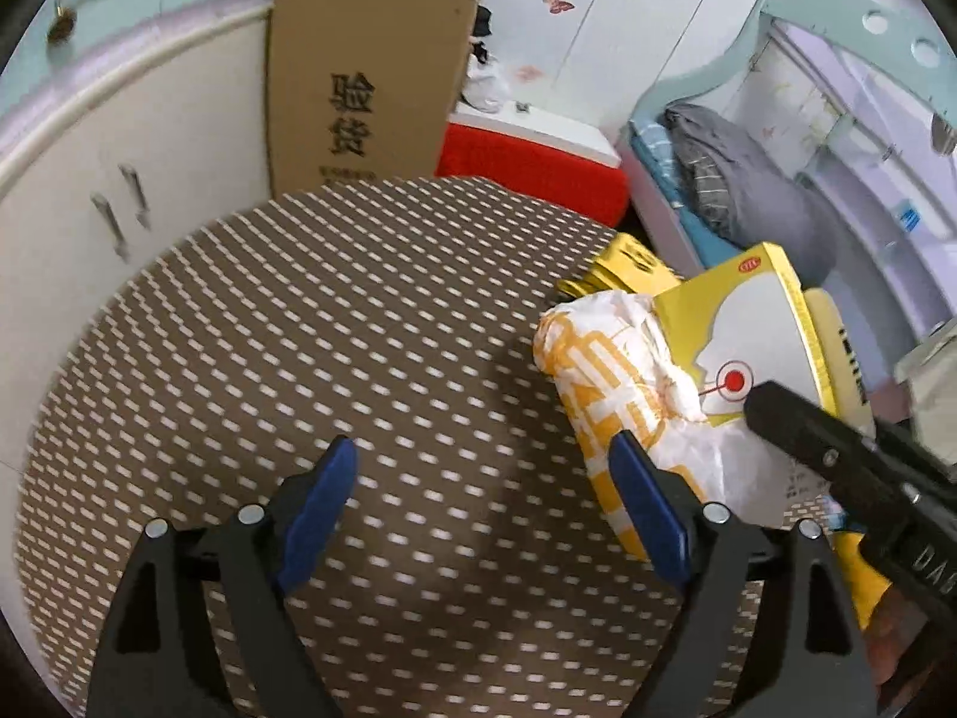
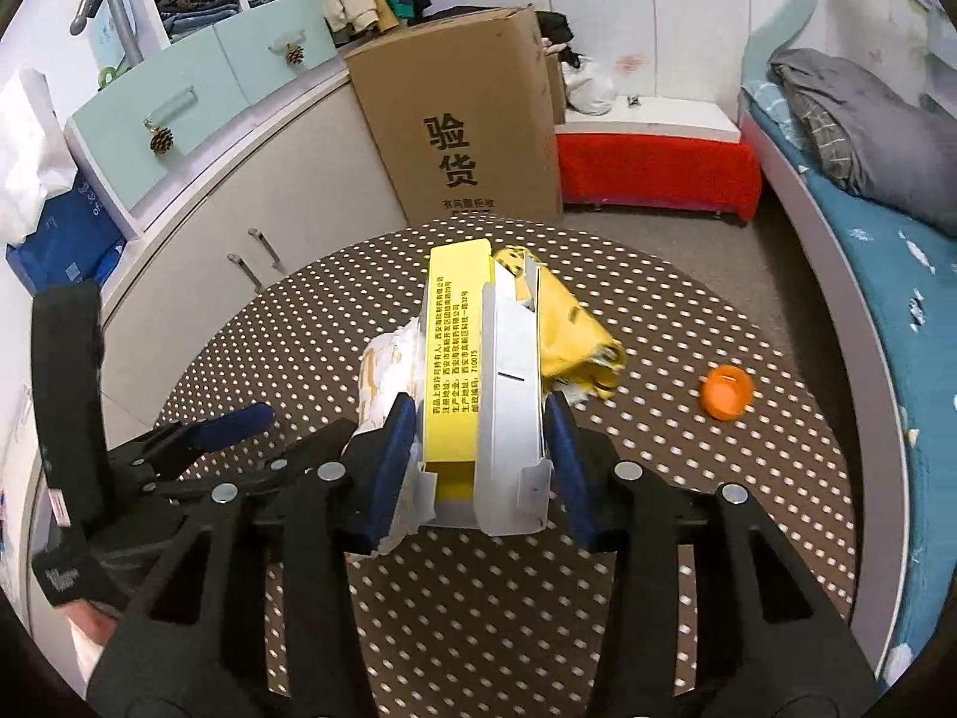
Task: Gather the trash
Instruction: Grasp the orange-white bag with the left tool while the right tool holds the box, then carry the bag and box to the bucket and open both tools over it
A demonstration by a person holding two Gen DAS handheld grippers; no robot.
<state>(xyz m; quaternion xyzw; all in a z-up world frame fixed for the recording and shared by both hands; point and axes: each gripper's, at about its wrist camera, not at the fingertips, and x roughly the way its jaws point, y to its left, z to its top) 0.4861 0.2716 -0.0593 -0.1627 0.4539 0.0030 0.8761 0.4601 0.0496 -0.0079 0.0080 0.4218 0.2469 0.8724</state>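
My right gripper is shut on a bundle of trash: a yellow and white carton, a white and orange crumpled wrapper on its left and a yellow packet on its right. It holds the bundle above the dotted brown table. The same carton, wrapper and packet show at the right of the left wrist view. My left gripper is open and empty over the table, just left of the bundle. An orange cap lies on the table to the right.
A tall cardboard box stands behind the table, next to white cabinets. A red bench is at the back. A bed with a grey blanket runs along the right.
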